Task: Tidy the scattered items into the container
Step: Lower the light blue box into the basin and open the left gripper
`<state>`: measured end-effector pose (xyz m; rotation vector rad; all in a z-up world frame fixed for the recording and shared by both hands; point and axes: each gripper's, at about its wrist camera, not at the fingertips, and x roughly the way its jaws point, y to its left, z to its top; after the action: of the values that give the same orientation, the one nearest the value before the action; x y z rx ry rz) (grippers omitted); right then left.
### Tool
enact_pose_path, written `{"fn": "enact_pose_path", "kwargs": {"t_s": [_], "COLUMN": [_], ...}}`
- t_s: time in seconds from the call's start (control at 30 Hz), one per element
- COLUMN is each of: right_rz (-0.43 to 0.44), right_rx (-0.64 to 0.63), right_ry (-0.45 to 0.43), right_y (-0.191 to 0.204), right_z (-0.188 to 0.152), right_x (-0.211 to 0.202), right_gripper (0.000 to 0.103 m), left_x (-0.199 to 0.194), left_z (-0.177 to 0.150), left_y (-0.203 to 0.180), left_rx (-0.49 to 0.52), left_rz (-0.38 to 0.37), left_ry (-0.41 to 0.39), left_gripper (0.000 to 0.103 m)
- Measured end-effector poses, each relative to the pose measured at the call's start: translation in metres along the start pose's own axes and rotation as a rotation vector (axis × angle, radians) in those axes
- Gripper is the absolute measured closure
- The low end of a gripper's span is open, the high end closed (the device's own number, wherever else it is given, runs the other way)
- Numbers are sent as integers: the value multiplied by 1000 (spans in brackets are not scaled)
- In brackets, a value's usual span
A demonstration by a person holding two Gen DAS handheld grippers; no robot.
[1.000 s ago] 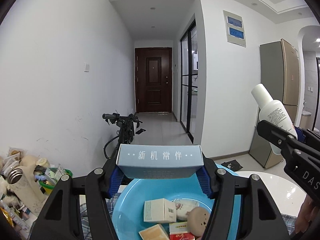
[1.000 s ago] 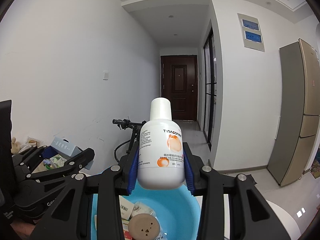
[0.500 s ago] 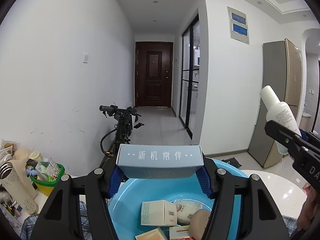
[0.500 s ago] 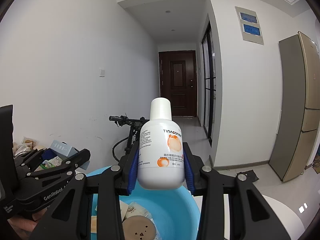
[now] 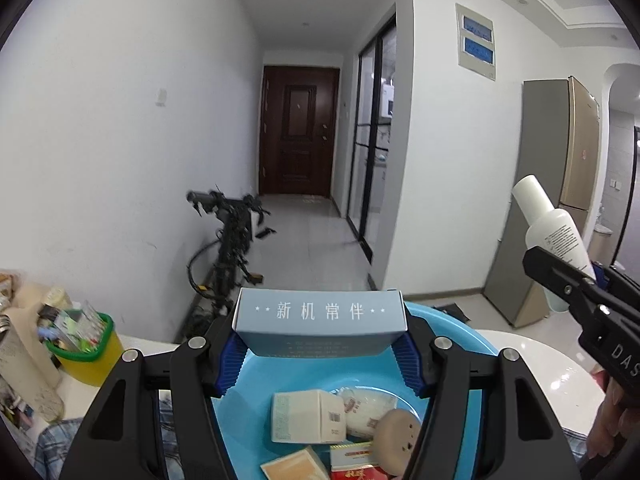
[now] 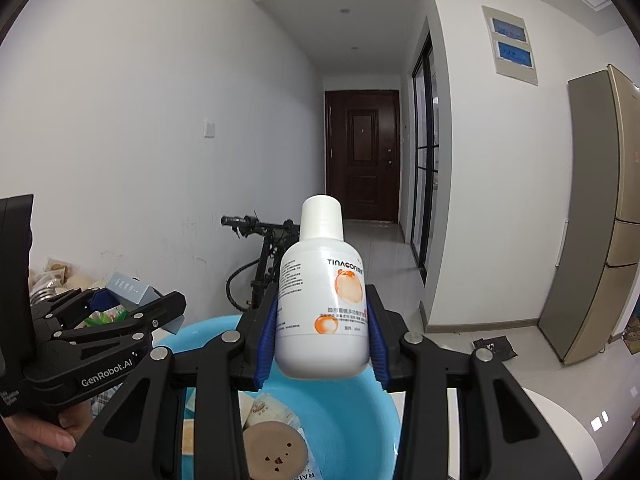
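My left gripper (image 5: 318,354) is shut on a pale blue box (image 5: 320,320) with white Chinese lettering, held above the far side of a blue basin (image 5: 460,332). The basin holds several small boxes and packets and a round tan disc (image 5: 398,440). In the right wrist view my right gripper (image 6: 322,342) is shut on a white bottle (image 6: 322,300) with orange print, upright over the basin (image 6: 352,420). The left gripper with its box (image 6: 130,288) shows at the left there; the bottle (image 5: 552,232) and right gripper show at the right edge of the left wrist view.
A green and yellow tub (image 5: 82,344) of small items and a pale bottle (image 5: 24,360) stand on the table's left. The white round tabletop (image 5: 540,372) extends right. A bicycle (image 5: 228,248) leans on the wall beyond; a fridge (image 6: 596,216) stands at the right.
Both grippers have shifted a little forward and tilted down over the basin, so more of the basin's contents shows. Both grips are unchanged.
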<state>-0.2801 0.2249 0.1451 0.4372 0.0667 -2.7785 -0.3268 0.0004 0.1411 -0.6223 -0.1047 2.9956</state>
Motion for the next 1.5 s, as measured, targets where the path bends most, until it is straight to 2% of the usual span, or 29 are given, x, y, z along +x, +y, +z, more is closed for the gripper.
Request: {"fn": "enact_pose_path", "kwargs": {"t_s": [0.27,0.57,0.77,0.97,1.3,1.4,1.5], "right_rz": [15,52,60,71,85,90,91], "right_rx": [-28,-99,-113,-134,-154,-160,-164], "right_ry": [87,184,244,268,289,298,306], "right_y": [-7,-11,-21,-25,-20,-18,-16], "right_z": [0,-10,-21,-26,-31,-31,-33], "right_x": [23,35,40,40,43,44,46], "right_gripper": [65,65,65,65,65,65,65], "left_x": [20,41,57,70,95,105,107], "left_z": [-7,-14,-25,-38,-59,-66,-68], "left_y": [-2,-17,-32,-46,-68,-68,-67], "left_rx": [26,46,104,136,206,201,197], "left_rz": [-2,-80,-128,-224,-234,-229,-236], "left_ry": [71,166,256,355,453,509,520], "left_gripper": [37,37,37,37,37,37,37]}}
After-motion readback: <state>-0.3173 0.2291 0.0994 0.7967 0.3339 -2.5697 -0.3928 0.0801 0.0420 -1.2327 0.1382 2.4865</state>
